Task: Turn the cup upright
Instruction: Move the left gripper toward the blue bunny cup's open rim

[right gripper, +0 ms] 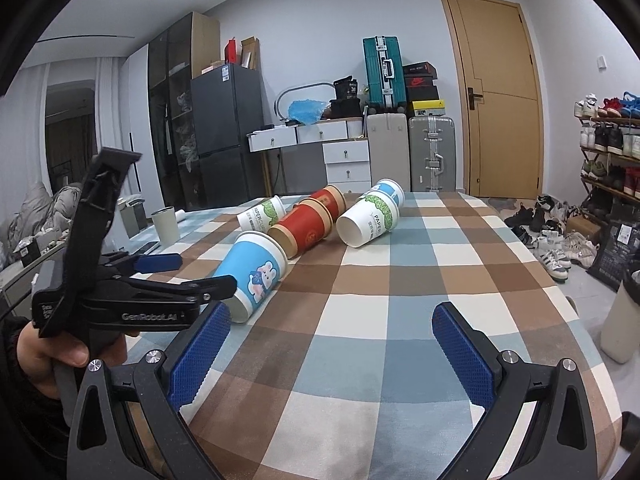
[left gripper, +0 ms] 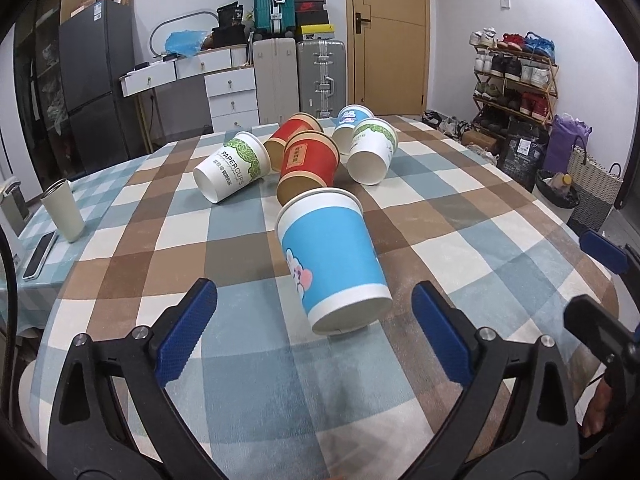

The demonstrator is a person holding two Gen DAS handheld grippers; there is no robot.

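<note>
A blue paper cup with a cartoon print (left gripper: 334,258) lies on its side on the checked tablecloth, base toward me; it also shows in the right wrist view (right gripper: 254,270). My left gripper (left gripper: 314,316) is open, its blue pads on either side of the cup's base, not touching. In the right wrist view the left gripper (right gripper: 192,274) reaches in from the left beside that cup. My right gripper (right gripper: 330,334) is open and empty over the cloth, right of the cup.
Behind lie two red cups (left gripper: 310,160), two white green-print cups (left gripper: 234,166) (left gripper: 372,150) and another blue cup (left gripper: 350,118), all tipped over. A grey tumbler (left gripper: 64,210) and a phone (left gripper: 40,254) sit at the table's left edge.
</note>
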